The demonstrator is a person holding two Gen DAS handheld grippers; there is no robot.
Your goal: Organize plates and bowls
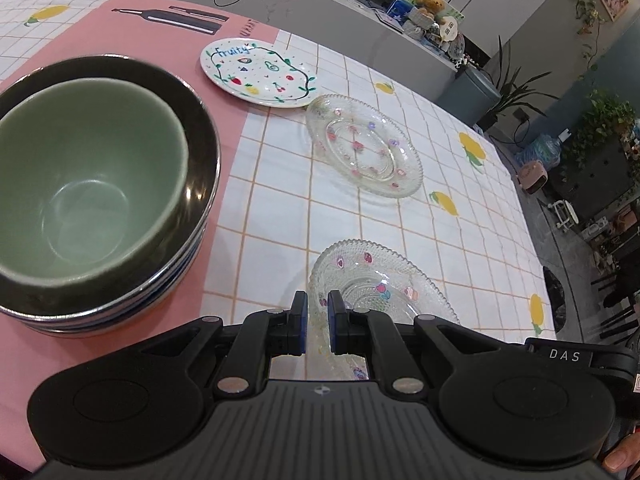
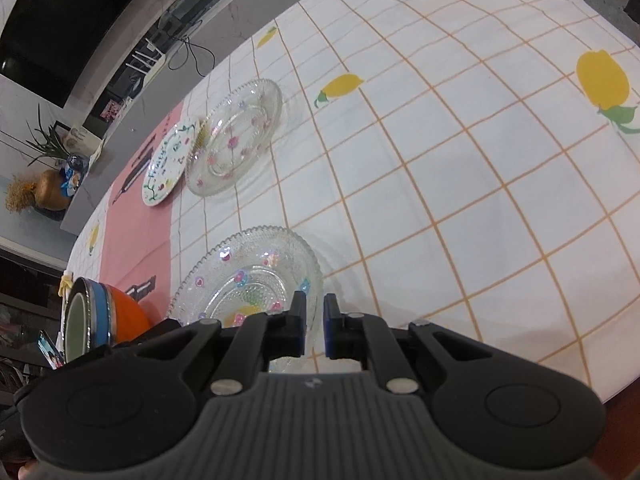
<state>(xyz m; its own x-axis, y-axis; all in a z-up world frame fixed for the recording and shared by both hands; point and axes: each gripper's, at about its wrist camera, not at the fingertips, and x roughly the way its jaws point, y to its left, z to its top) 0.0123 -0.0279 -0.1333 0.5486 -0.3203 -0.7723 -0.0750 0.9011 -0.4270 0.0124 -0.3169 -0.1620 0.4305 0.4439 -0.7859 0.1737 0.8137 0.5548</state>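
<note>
A beaded clear glass plate (image 1: 384,280) with pink and blue flower prints lies at the near edge of the checked tablecloth. My left gripper (image 1: 317,306) is shut on its left rim. In the right wrist view the same glass plate (image 2: 248,272) has its right rim pinched in my right gripper (image 2: 315,306). Farther back lies a second glass plate (image 1: 364,148) (image 2: 236,136), touching a white plate with painted fruit (image 1: 260,72) (image 2: 168,164). At left, a green bowl (image 1: 88,184) sits inside a dark bowl (image 1: 200,120) on top of a stack.
The bowl stack (image 2: 92,316) shows an orange bowl (image 2: 128,312) at its base. The tablecloth (image 1: 280,208) is pink on the left and white check with lemons on the right. A counter with clutter and plants runs behind the table.
</note>
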